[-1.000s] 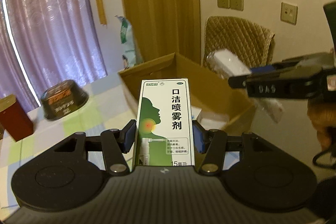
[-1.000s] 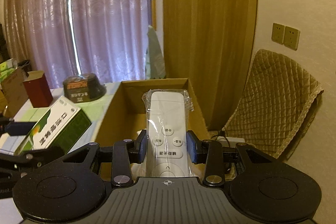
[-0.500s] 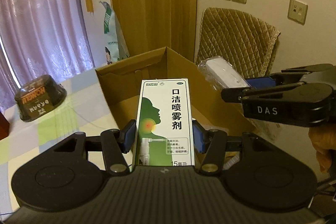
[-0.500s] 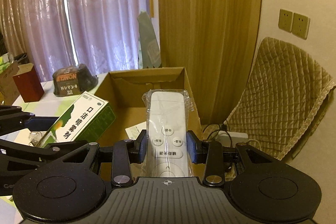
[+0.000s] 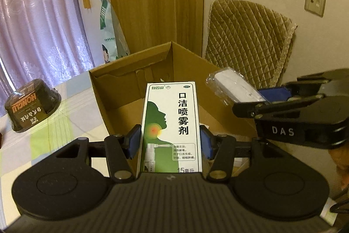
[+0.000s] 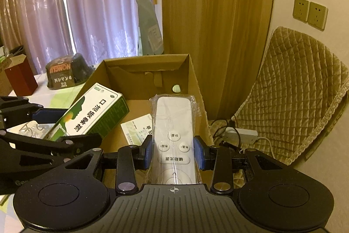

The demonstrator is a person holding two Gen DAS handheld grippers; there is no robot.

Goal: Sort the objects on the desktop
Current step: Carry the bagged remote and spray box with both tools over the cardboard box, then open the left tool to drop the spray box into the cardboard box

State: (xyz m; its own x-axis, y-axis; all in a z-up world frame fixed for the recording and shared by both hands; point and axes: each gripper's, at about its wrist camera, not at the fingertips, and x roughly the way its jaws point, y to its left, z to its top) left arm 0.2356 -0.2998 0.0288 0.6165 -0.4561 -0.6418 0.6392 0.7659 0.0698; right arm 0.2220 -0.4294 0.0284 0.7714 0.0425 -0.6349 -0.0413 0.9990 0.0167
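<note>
While both grippers hang over the open cardboard box [image 6: 150, 78], step in hand reads as the drop-off. Left gripper [image 5: 170, 143]: jaws clenched on the green-and-white spray box [image 5: 171, 123], held above the near rim. Right gripper [image 6: 173, 151]: jaws clamped on the plastic-wrapped white remote [image 6: 173, 134], over the box interior, where a leaflet [image 6: 137, 130] lies. Next, likely: lower each item inside, then release, keeping the two grippers apart.
</note>
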